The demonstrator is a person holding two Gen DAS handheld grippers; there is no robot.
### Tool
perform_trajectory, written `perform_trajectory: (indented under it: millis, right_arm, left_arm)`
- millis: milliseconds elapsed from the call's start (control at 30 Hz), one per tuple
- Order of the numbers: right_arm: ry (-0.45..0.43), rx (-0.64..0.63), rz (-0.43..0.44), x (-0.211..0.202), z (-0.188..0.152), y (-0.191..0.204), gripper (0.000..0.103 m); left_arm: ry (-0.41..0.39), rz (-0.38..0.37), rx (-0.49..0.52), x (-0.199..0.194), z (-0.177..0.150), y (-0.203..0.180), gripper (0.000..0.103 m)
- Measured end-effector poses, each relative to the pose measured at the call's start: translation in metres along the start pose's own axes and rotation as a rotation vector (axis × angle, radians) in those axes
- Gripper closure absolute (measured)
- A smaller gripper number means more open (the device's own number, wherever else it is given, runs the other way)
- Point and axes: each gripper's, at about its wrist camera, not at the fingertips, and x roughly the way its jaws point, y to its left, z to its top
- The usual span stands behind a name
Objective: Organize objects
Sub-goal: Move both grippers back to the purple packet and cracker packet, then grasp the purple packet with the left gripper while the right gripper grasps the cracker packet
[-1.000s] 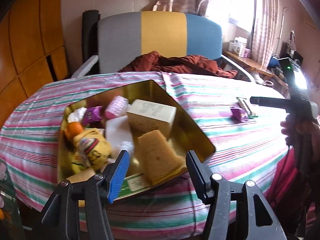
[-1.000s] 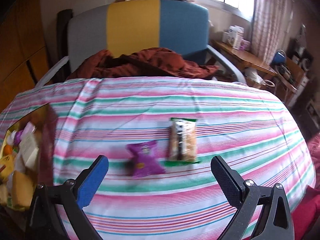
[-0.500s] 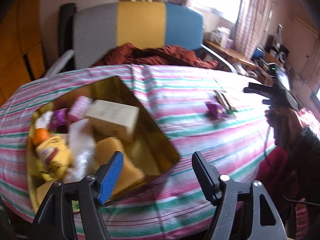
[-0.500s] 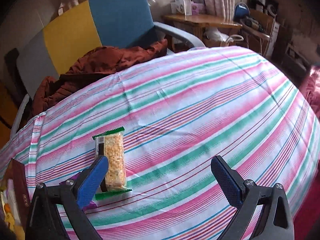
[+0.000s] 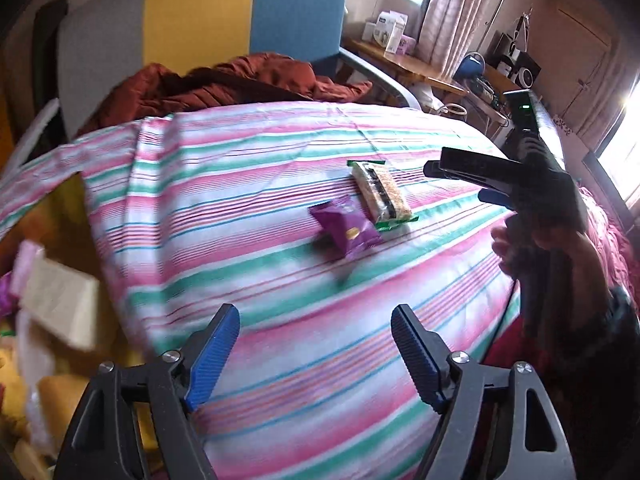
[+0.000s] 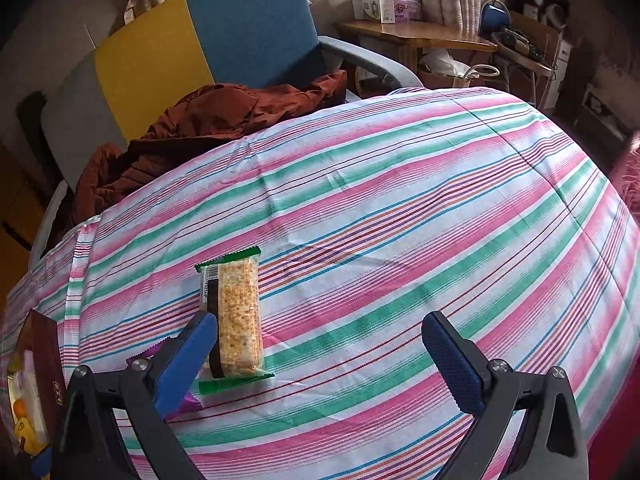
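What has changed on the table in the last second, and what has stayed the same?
The left tool swung right, away from the tray toward the purple packet and the snack bar. The right tool also turned right, so the bar now lies by its left finger. Nothing was taken hold of or let go. Both tools stayed open and empty; packet, bar and tray stayed in place.

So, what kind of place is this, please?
Probably a lived-in room at home: a table under a striped cloth, an armchair with a rust-red jacket on it, and curtains at a window.
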Motion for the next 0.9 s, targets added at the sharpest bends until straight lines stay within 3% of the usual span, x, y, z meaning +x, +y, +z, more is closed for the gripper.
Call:
perform_trajectory:
  millis: [467,767,900]
  right_arm:
    - [0.009,0.023,0.041,0.001,0.004,-0.002,0.0]
    - [0.021,0.007,0.022,0.005,0.004,0.0,0.0]
    - [0.018,-0.049,0.006,0.005,0.002,0.01,0.0]
  left_arm:
    - [0.091,0.034,-0.108,0.091,0.066,-0.009,0.02]
    - [0.117,0.12,-0.075,0.129,0.072,-0.012,0.024]
    - [0.054,0.148,-0.027,0.124,0.061,-0.009,0.032]
